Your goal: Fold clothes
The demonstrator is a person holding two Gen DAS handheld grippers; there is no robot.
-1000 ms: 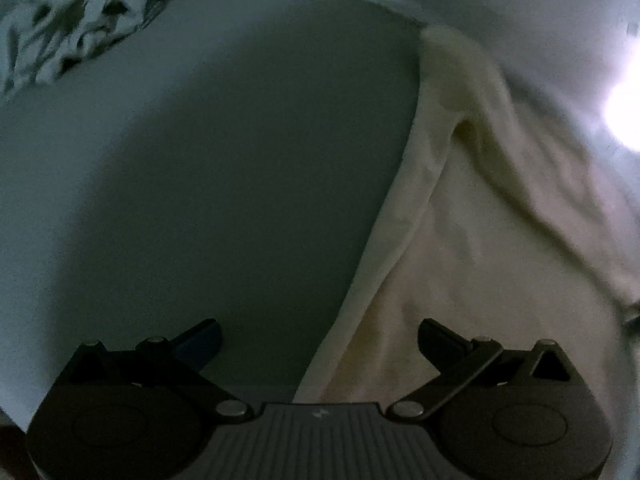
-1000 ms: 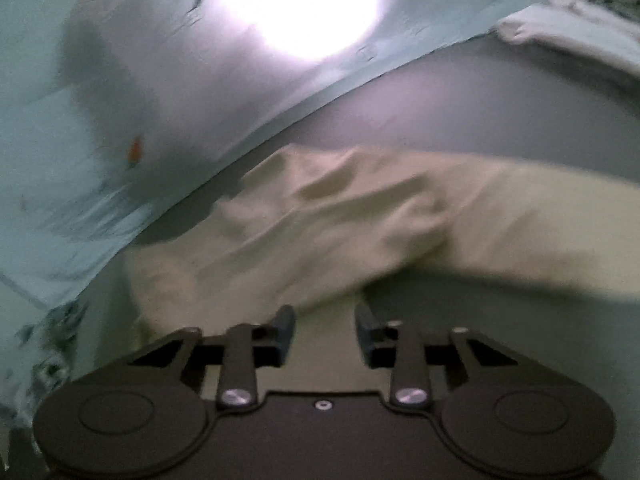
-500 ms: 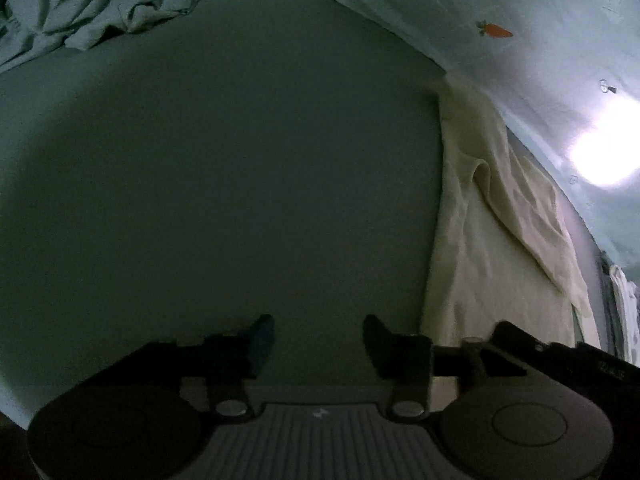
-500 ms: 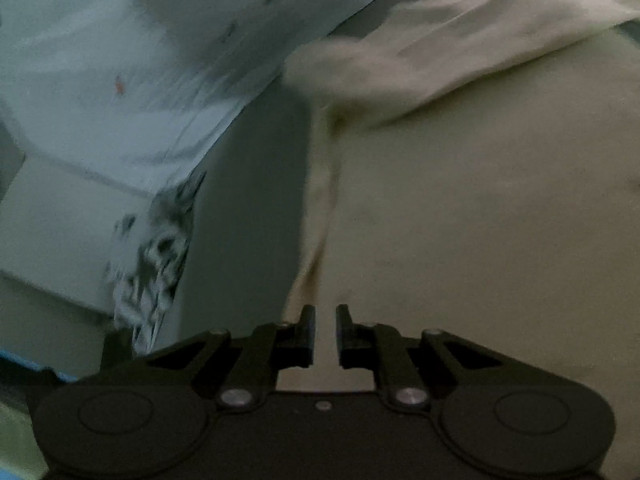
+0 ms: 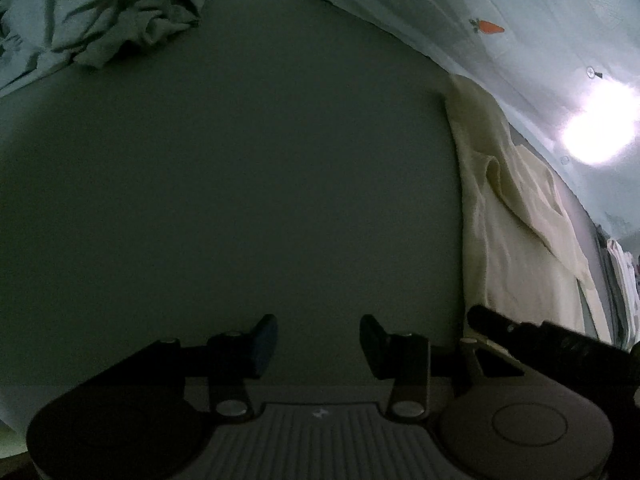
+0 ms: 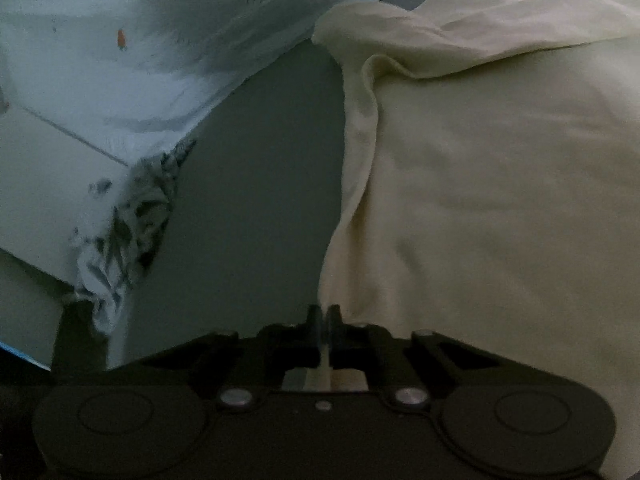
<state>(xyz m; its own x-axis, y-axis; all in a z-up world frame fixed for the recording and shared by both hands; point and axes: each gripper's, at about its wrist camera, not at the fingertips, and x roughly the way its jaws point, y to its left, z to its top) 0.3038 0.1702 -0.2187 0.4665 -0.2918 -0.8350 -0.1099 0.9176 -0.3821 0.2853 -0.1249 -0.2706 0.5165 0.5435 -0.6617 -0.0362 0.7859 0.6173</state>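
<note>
A: Garment (image 6: 500, 208), cream, lies flat on the grey surface (image 5: 240, 184). In the left view its long axis runs from near the camera away toward the pale sheet (image 5: 520, 8) at the far edge, and a folded flap (image 5: 532, 200) crosses its far part.

B: And the right gripper (image 6: 323, 314)?

A: Fingers pressed together on the garment's near left edge; a sliver of cream cloth shows between them. It sits low, pointing along the cloth's edge.

B: The left gripper (image 5: 318, 344)?

A: Fingers (image 5: 264, 340) apart with a clear gap, holding nothing, only bare grey surface between them. It is beside the garment (image 5: 516, 248), which lies to its right, and does not touch it. The right tool's dark body (image 5: 560, 344) reaches in at lower right, at the cloth's near end.

B: Anything else?

A: A crumpled patterned pile (image 5: 96, 12) at far left, well apart. Some folded whites (image 5: 622, 276) beyond the garment's right side.
</note>
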